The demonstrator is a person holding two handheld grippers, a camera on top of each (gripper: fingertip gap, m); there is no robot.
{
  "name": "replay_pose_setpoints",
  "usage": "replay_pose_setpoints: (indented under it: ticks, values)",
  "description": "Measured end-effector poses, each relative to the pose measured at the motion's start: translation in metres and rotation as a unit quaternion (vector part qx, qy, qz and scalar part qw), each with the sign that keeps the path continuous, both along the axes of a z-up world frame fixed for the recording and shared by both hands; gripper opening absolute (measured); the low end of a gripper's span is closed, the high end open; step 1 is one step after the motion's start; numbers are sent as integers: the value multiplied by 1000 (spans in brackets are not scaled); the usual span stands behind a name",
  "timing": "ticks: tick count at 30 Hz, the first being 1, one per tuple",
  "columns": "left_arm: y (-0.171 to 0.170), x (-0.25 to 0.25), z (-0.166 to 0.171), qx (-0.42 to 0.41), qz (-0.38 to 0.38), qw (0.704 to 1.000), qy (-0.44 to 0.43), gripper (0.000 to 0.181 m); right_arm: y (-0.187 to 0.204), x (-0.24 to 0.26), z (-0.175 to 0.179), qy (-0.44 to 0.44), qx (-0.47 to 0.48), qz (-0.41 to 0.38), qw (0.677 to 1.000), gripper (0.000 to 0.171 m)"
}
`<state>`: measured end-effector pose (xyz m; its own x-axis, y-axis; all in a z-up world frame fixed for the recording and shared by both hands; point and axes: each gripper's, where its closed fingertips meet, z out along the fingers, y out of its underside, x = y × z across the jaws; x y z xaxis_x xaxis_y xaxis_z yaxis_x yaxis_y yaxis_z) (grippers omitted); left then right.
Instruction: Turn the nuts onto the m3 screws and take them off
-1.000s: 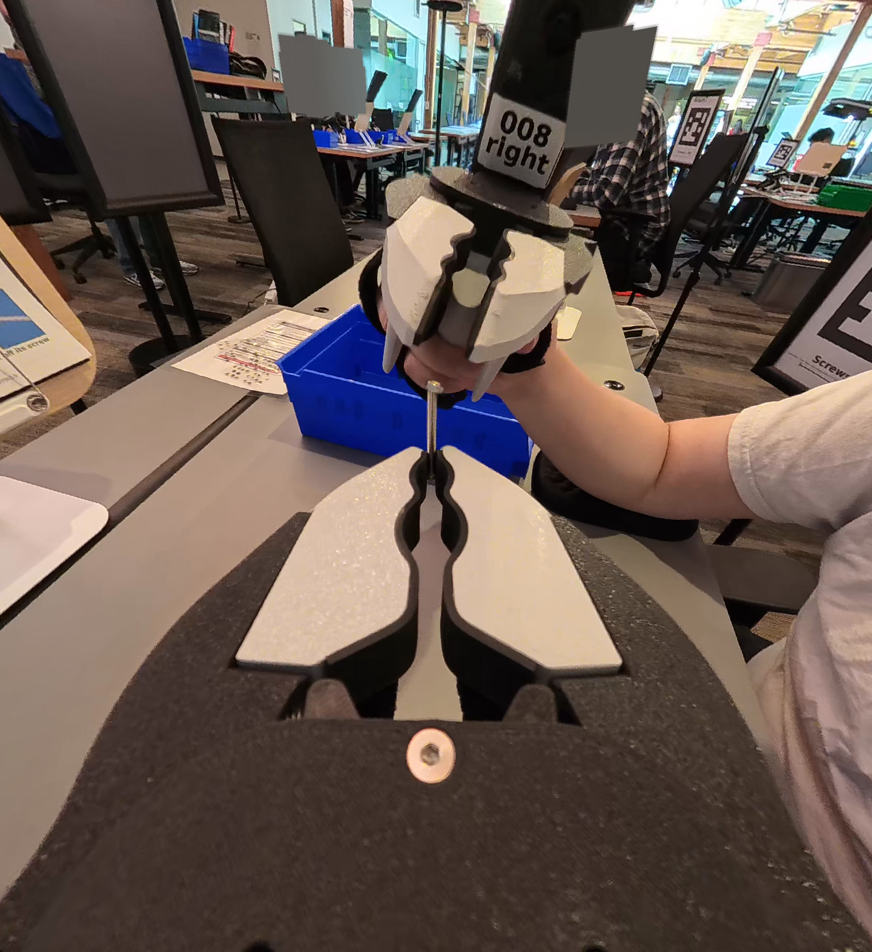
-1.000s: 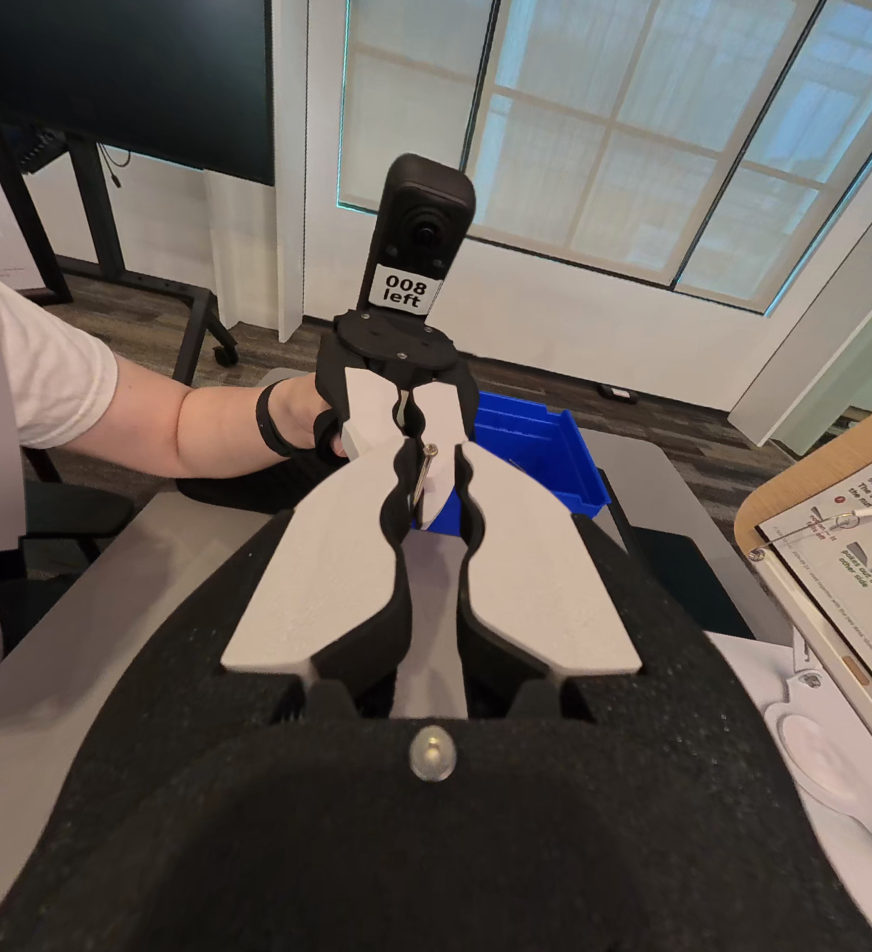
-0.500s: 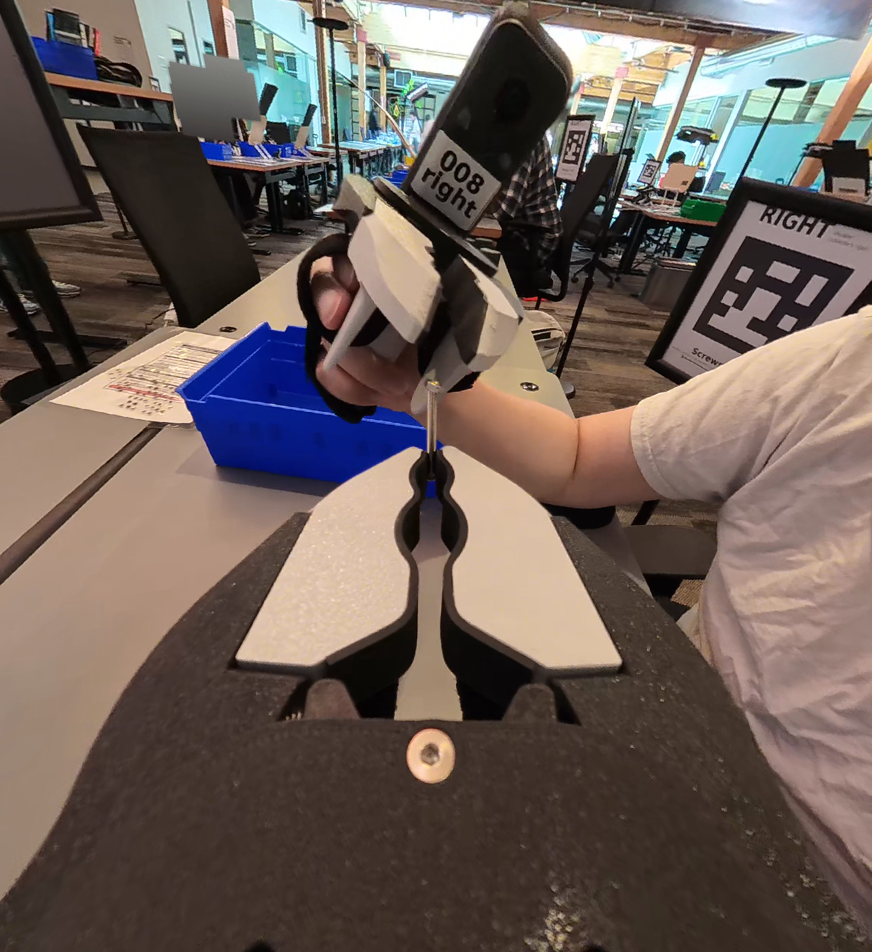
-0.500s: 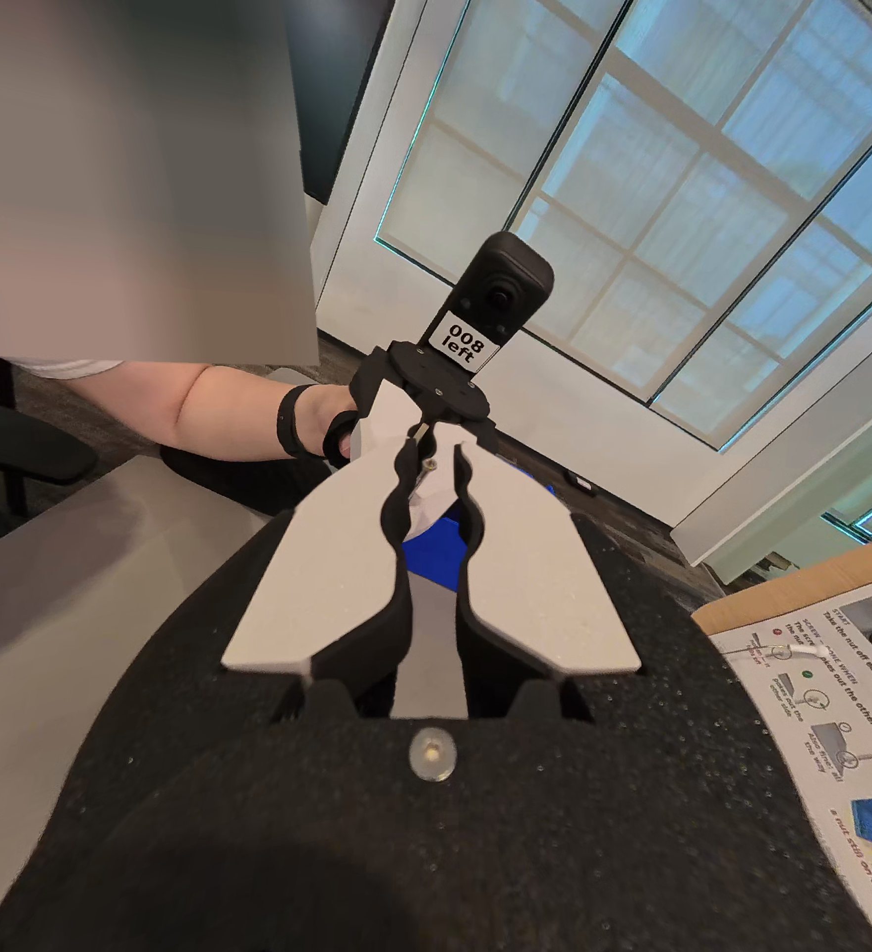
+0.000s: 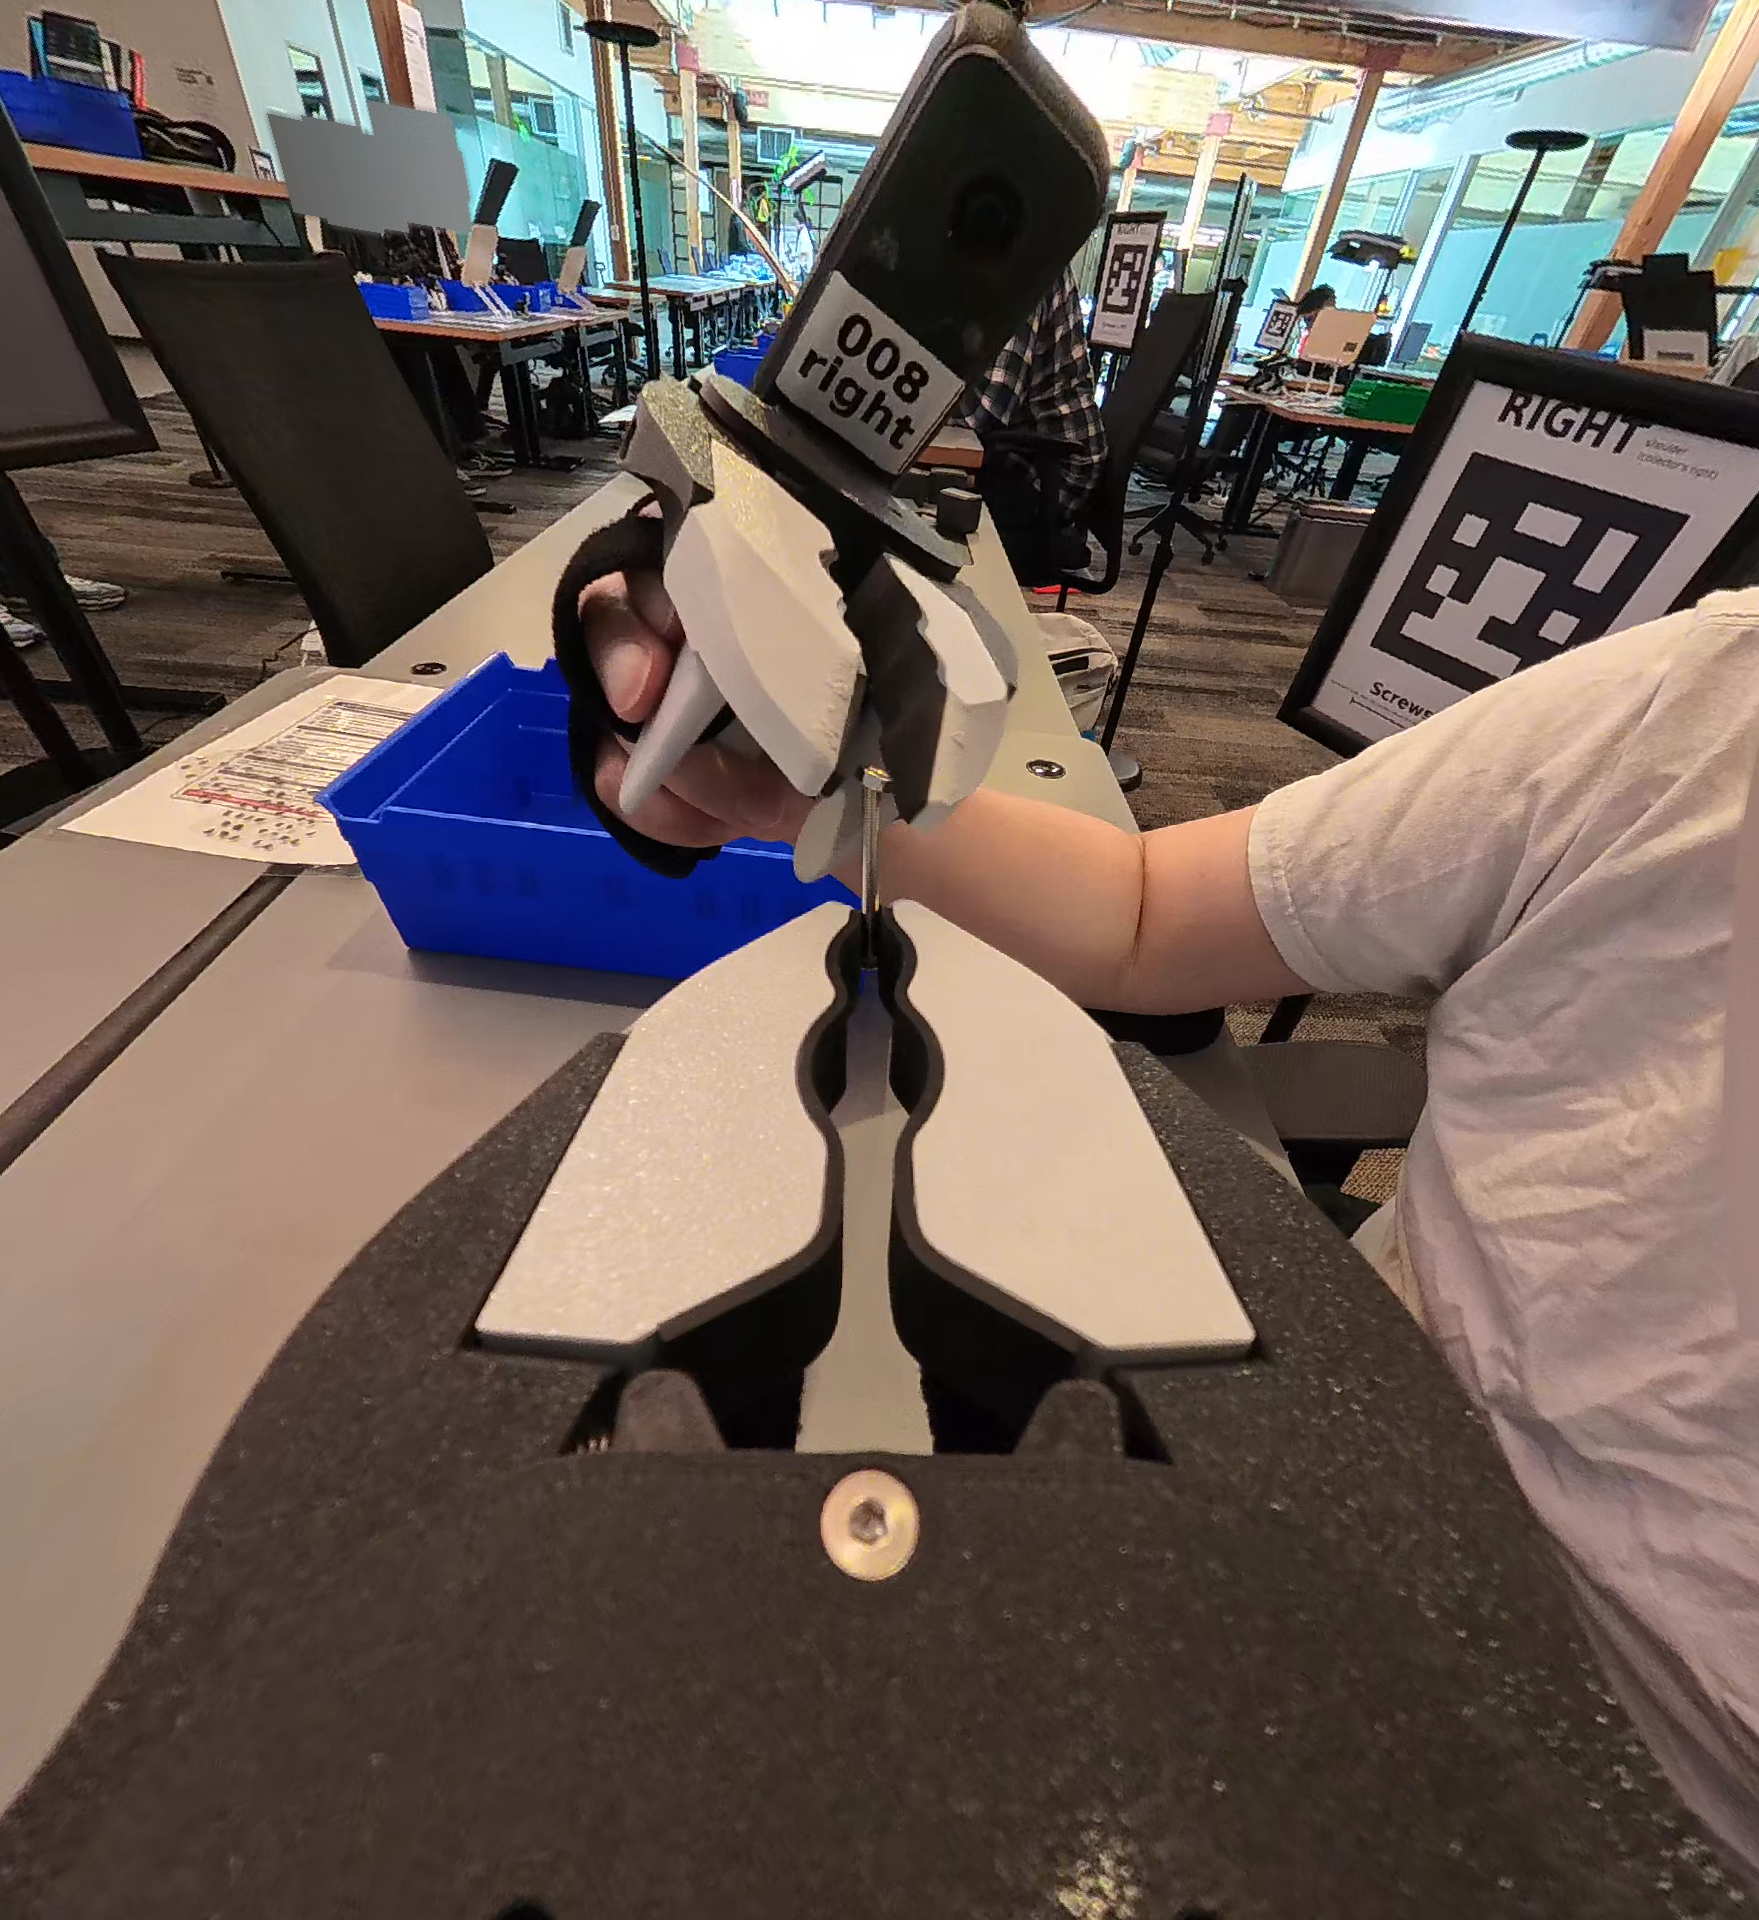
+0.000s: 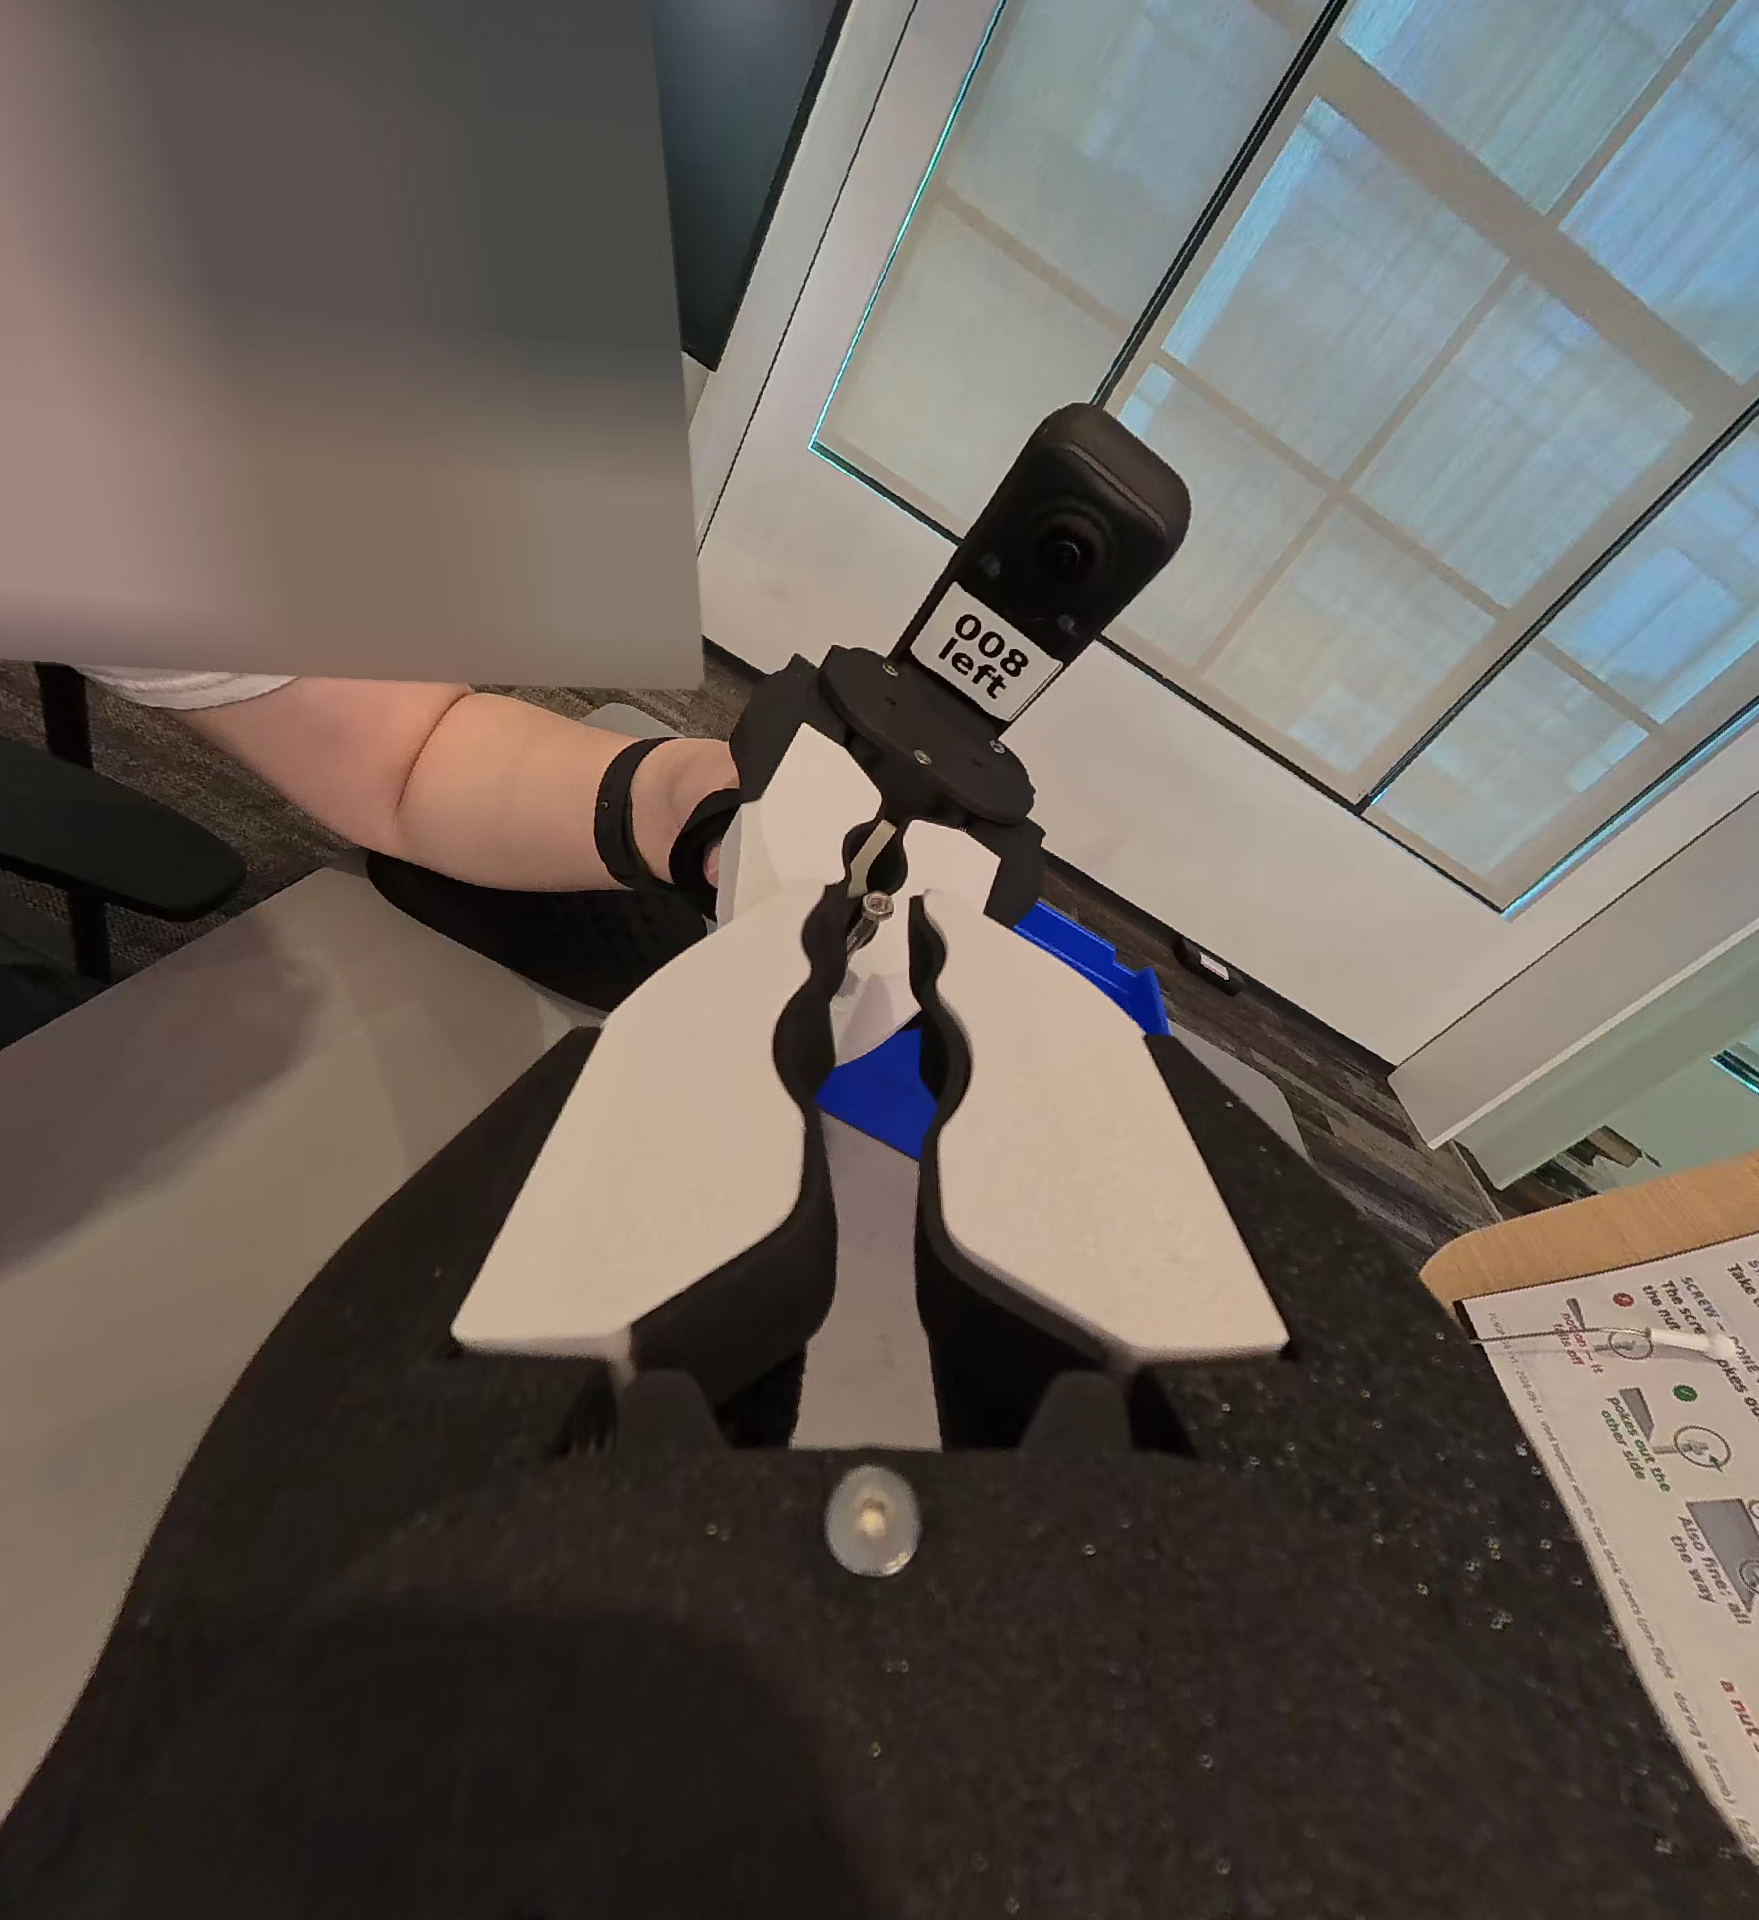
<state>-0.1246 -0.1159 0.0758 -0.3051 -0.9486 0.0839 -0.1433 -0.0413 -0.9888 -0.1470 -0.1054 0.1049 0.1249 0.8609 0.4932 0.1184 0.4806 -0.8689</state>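
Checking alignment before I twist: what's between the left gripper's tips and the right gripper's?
Only the thin screw, clamped in the left gripper, reaching up to the right gripper; left wrist view.

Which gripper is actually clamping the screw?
Left gripper: shut on the screw's lower end. Right gripper only straddles the top end, with a gap visible on either side.

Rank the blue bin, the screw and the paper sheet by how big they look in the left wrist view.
1. Blue bin, clearly largest.
2. Paper sheet; it lies farther back, partly behind the bin, so it may really be bigger.
3. Screw, a thin pin.
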Motion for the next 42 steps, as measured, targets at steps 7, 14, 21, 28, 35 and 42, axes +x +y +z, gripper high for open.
replay_pose_setpoints:
  ticks: [7,14,21,28,35,42]
  values:
    - [-1,1,-1,2,0,1000,2,2,1,0,-1,0,-2,0,1000,9]
    - [-1,2,-3,8,4,1000,6,2,0,-1,-3,-7,-9,4,1000,5]
    - [2,3,-8,85,34,996,14,2,-3,0,-8,-21,-54,31,998,5]
    - [-5,4,-9,145,35,989,8,2,-15,0,-9,-20,-122,97,988,5]
    - [-6,7,-14,153,34,987,21,2,-16,3,-15,-40,-127,102,986,5]
    - [18,5,-10,155,104,982,24,2,7,1,-11,-25,-135,22,990,5]
